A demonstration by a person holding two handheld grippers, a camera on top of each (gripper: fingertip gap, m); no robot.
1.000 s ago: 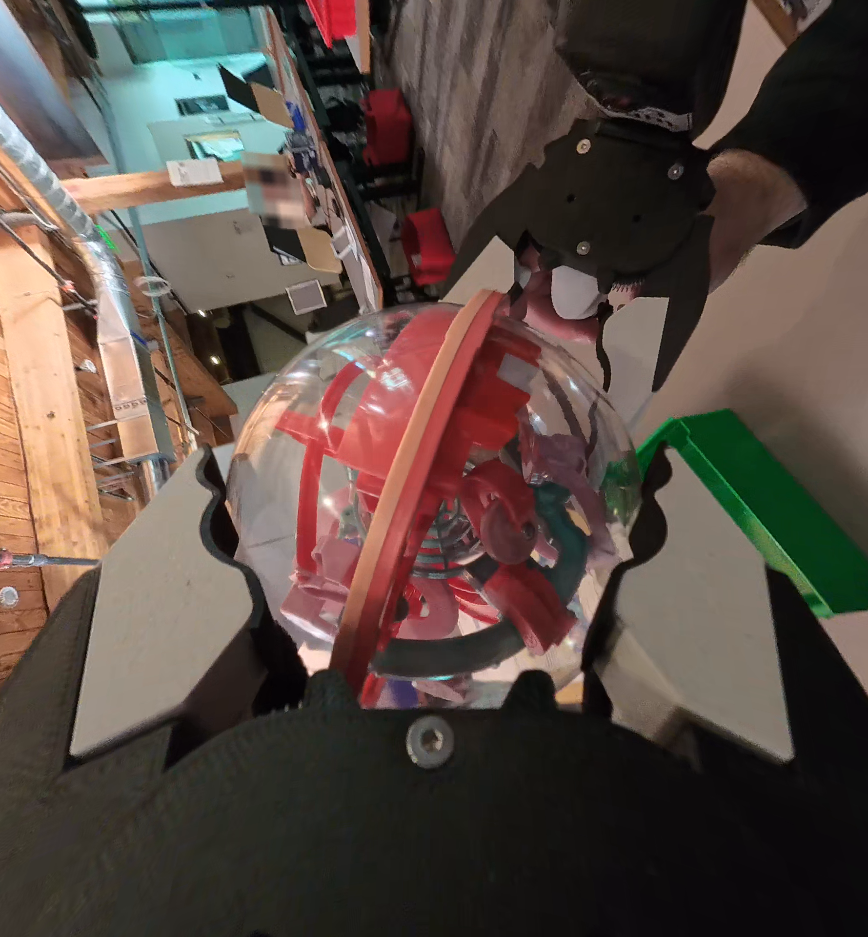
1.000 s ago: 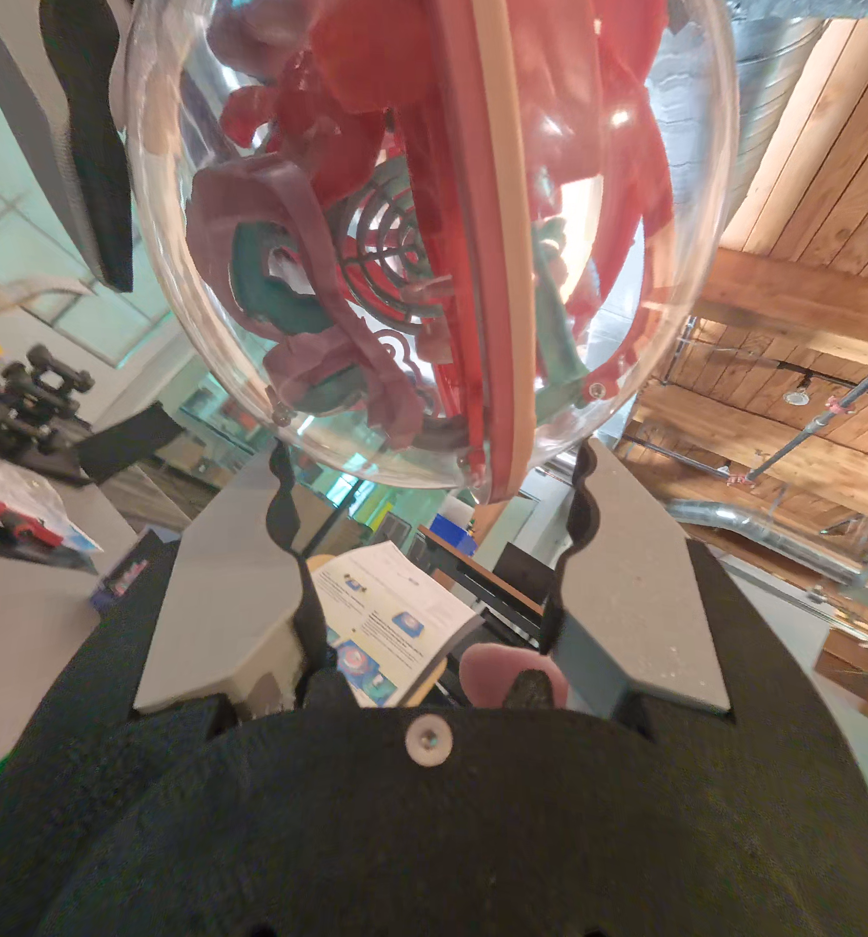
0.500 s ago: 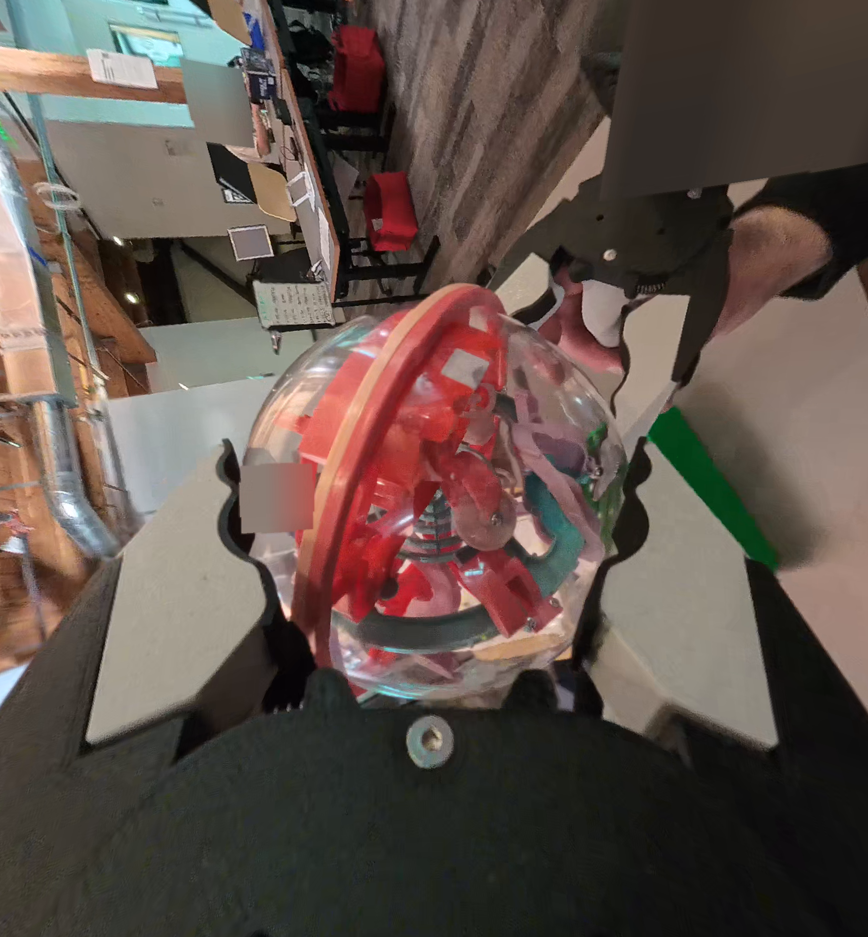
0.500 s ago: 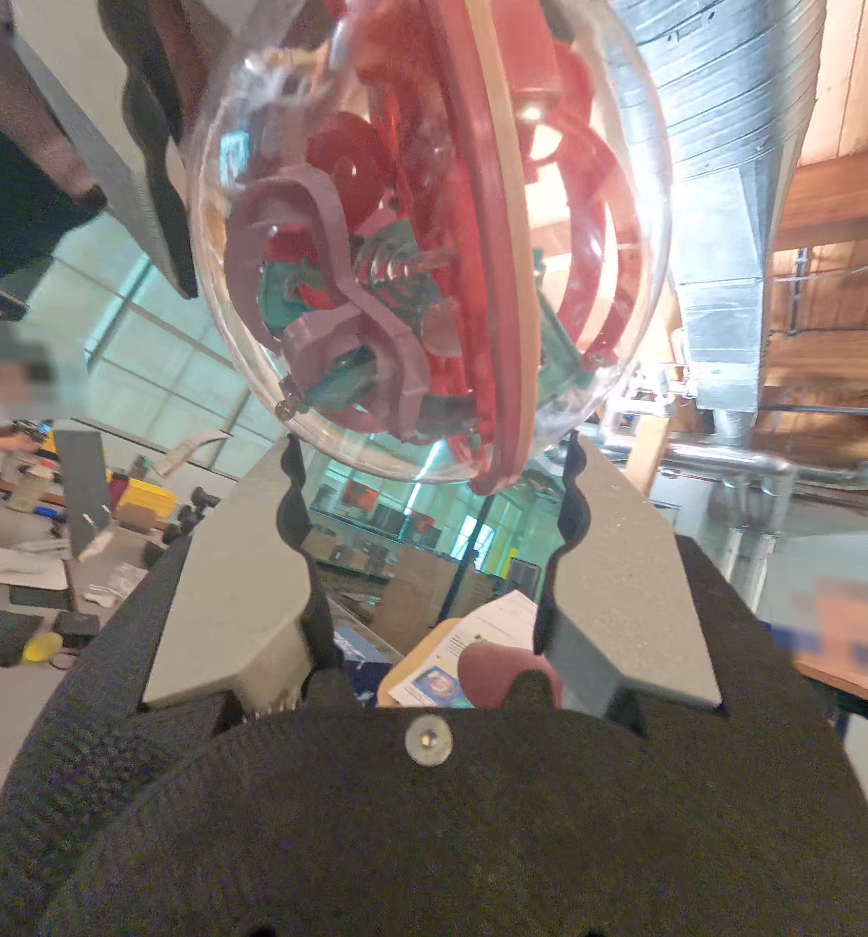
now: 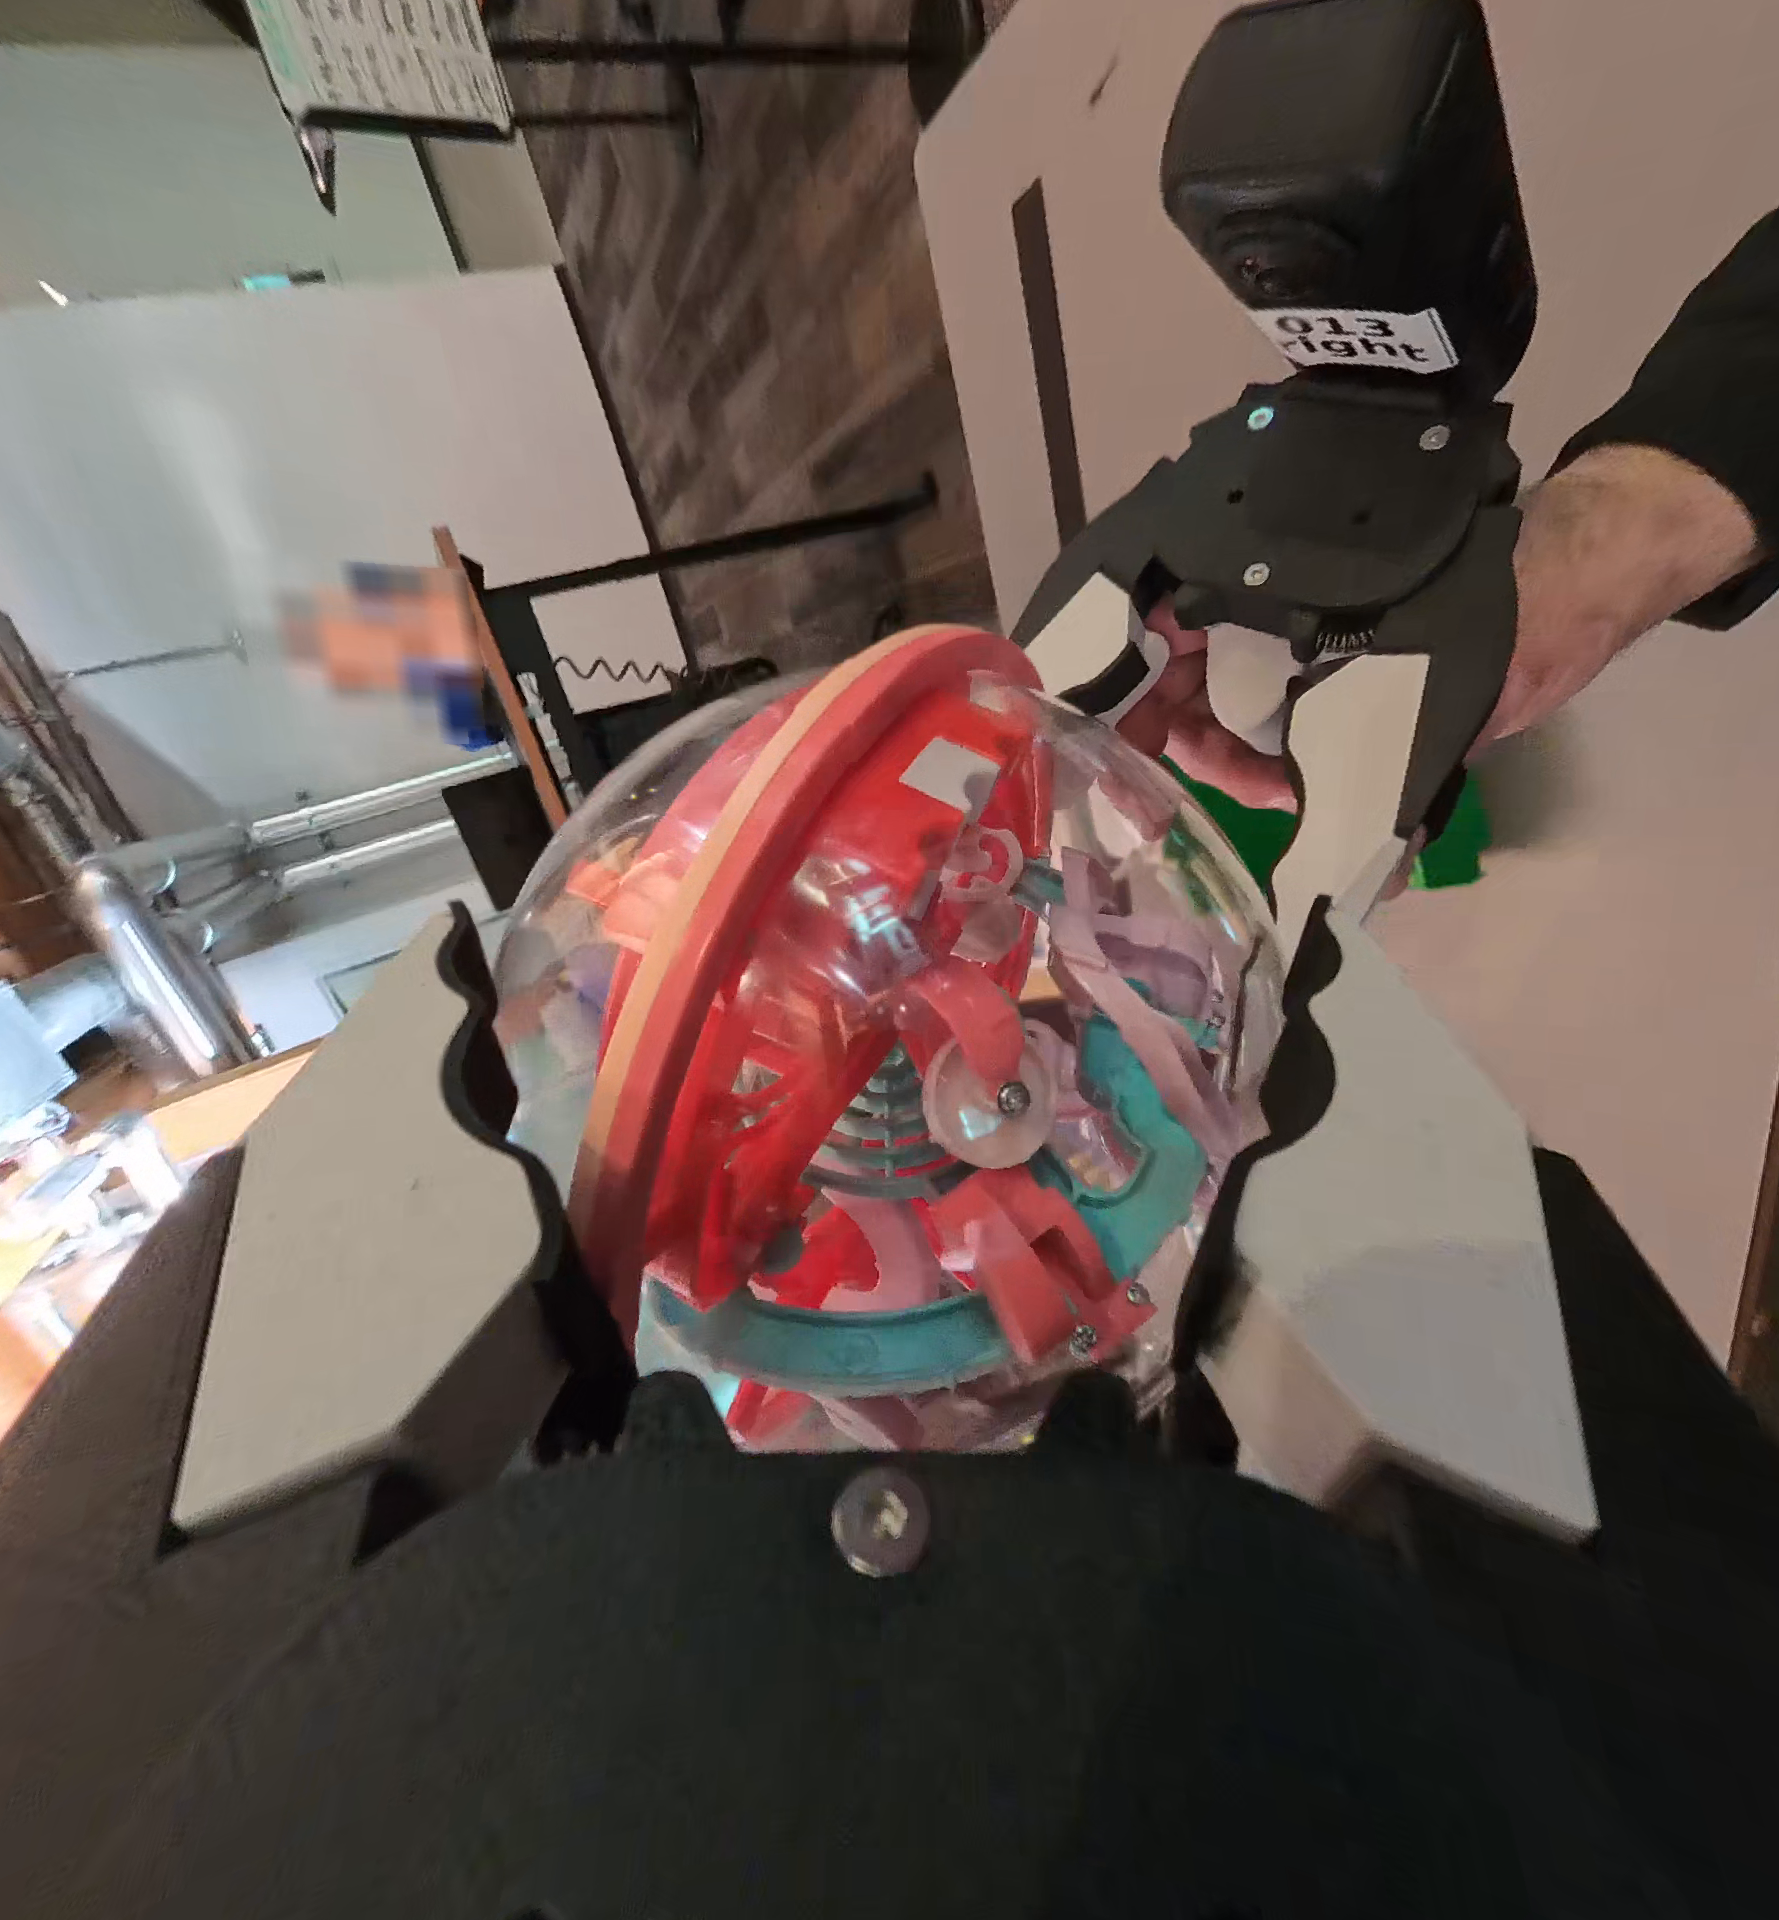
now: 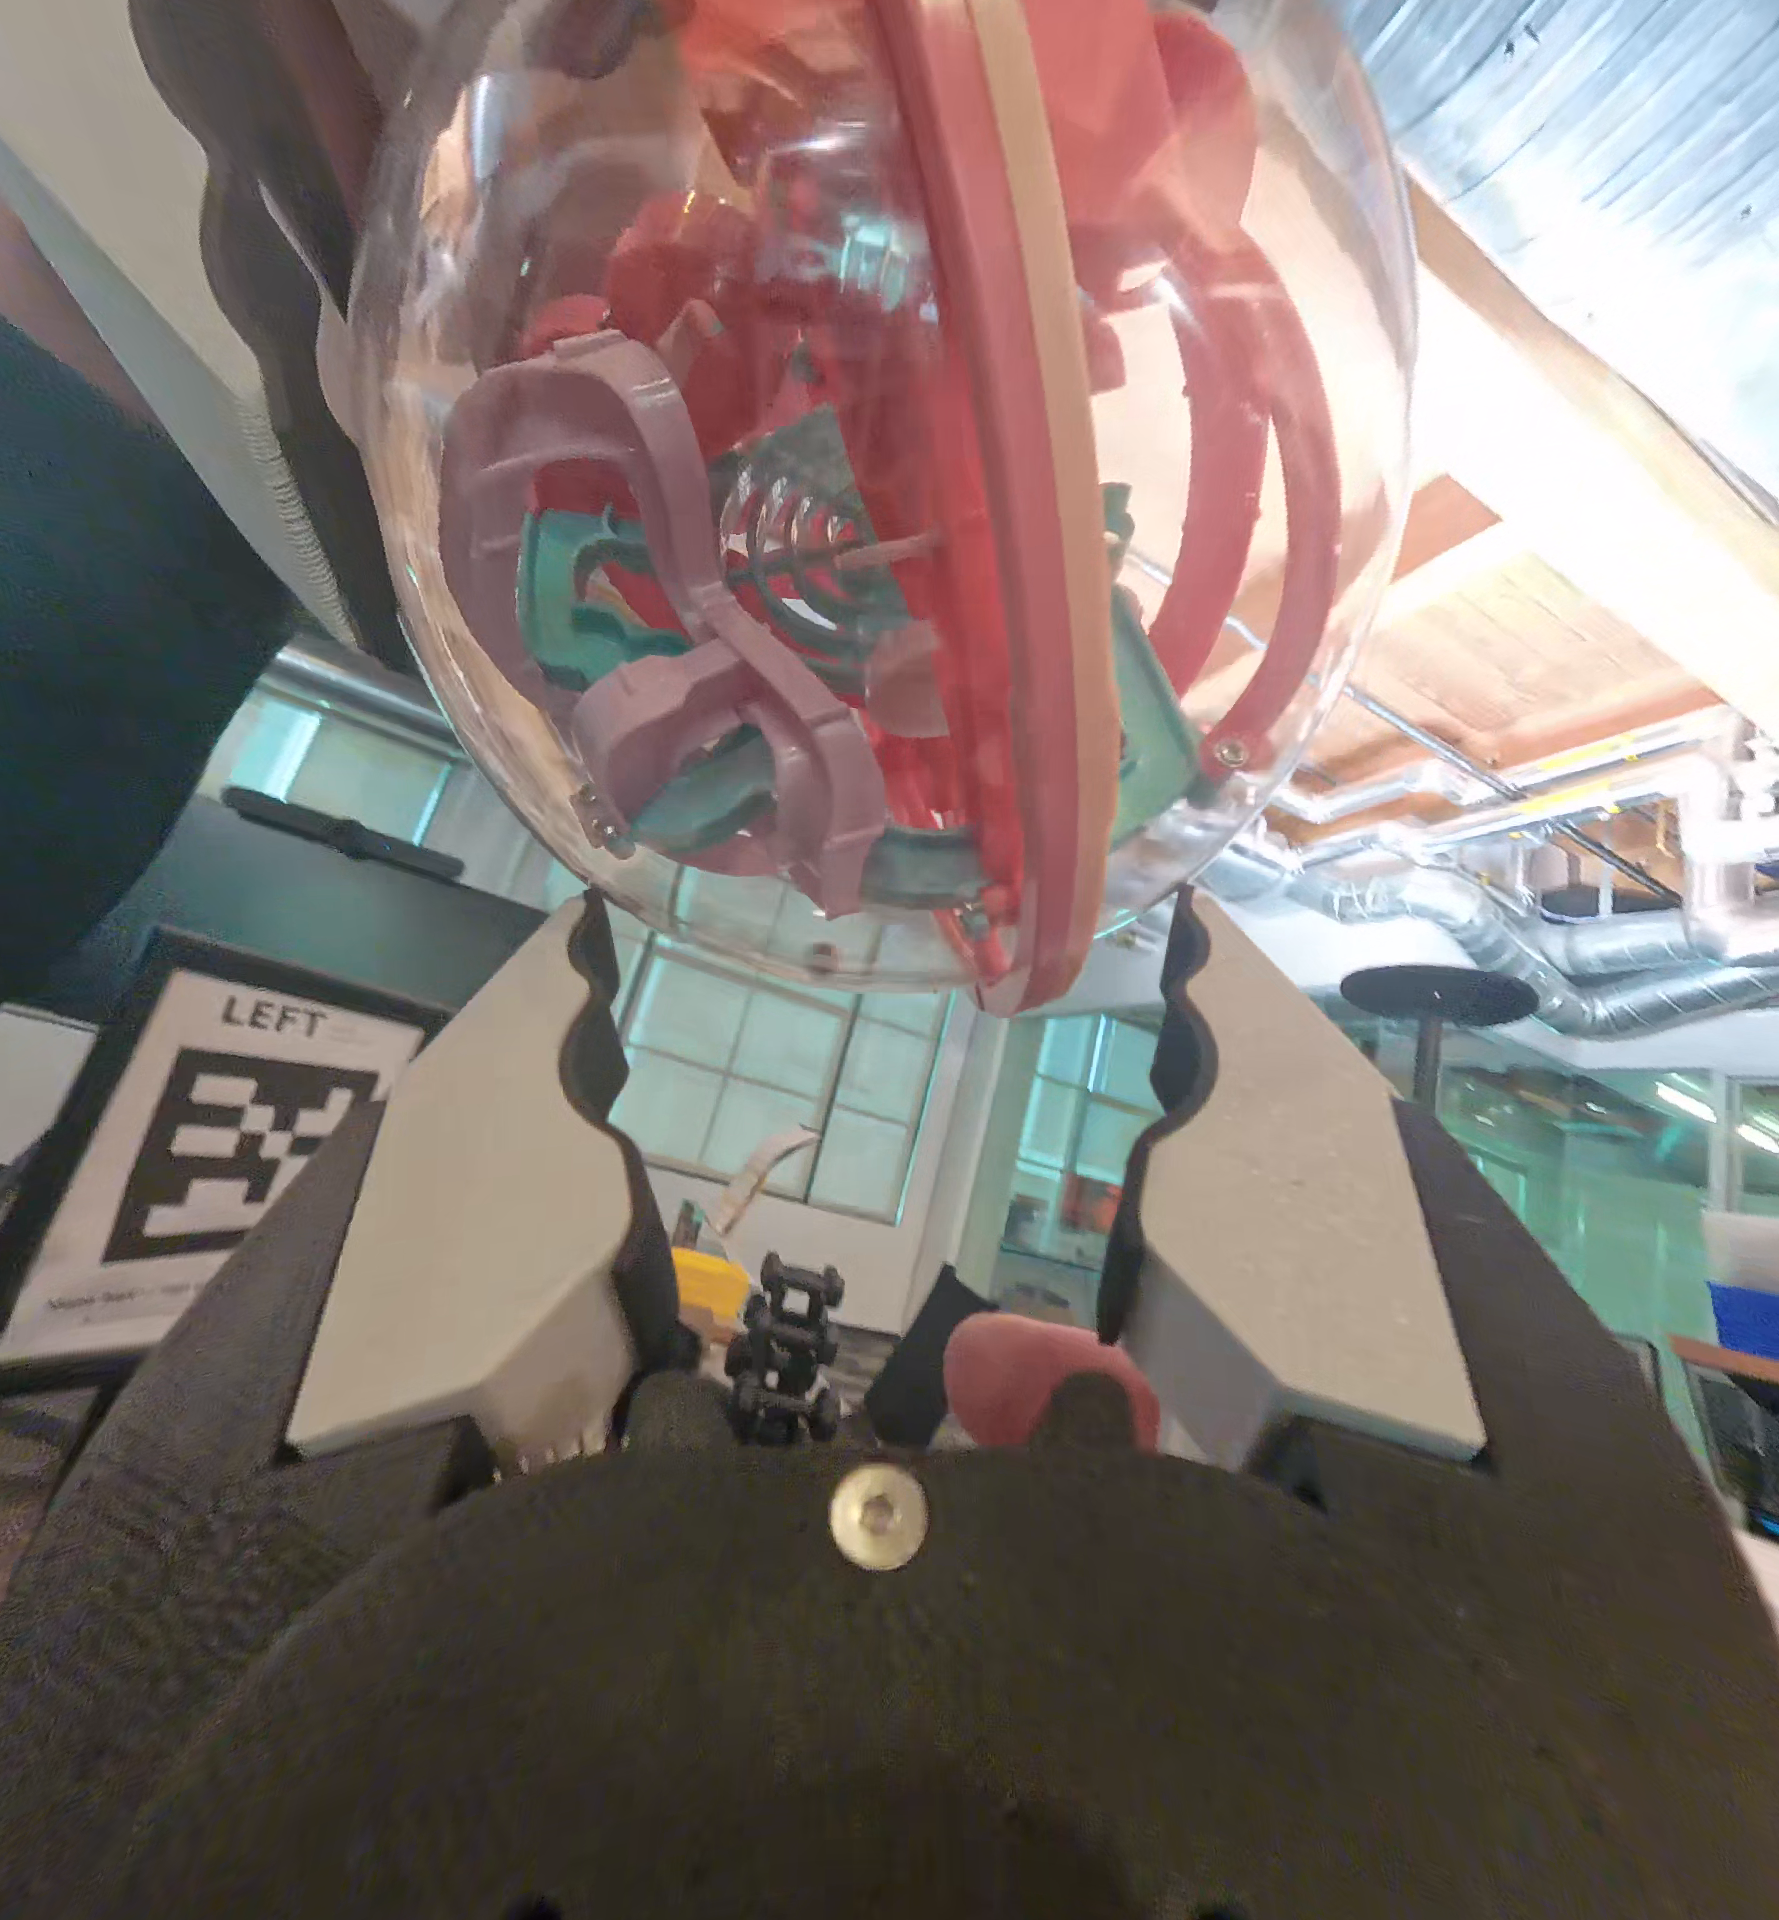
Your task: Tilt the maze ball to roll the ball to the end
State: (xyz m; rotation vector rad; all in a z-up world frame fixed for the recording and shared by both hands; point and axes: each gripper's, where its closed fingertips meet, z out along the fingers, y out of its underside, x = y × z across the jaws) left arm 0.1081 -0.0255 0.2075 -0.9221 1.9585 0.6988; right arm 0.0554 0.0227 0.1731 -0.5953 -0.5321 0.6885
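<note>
Pads (image 5: 490,1049) of left gripper (image 5: 885,1029) clamped on clear maze ball (image 5: 895,1049), one on each flank, sphere seated deep between them, off any bench. Red and cream seam ring (image 5: 750,935) tilted across sphere; red, teal and lilac tracks inside. Small steel ball: cannot tell where. Right gripper (image 6: 885,925) spread wide, fingertips (image 6: 589,940) touching curved far side of maze ball (image 6: 864,468) at their very ends; cannot tell whether pressing. Same gripper (image 5: 1269,790) visible beyond sphere, held by hand (image 5: 1591,613) in dark sleeve. Green box (image 5: 1446,831) behind. Printed marker card (image 6: 210,1153) at lower left, silver ducts (image 5: 137,956) and timber ceiling (image 6: 1550,582) farther out.
</note>
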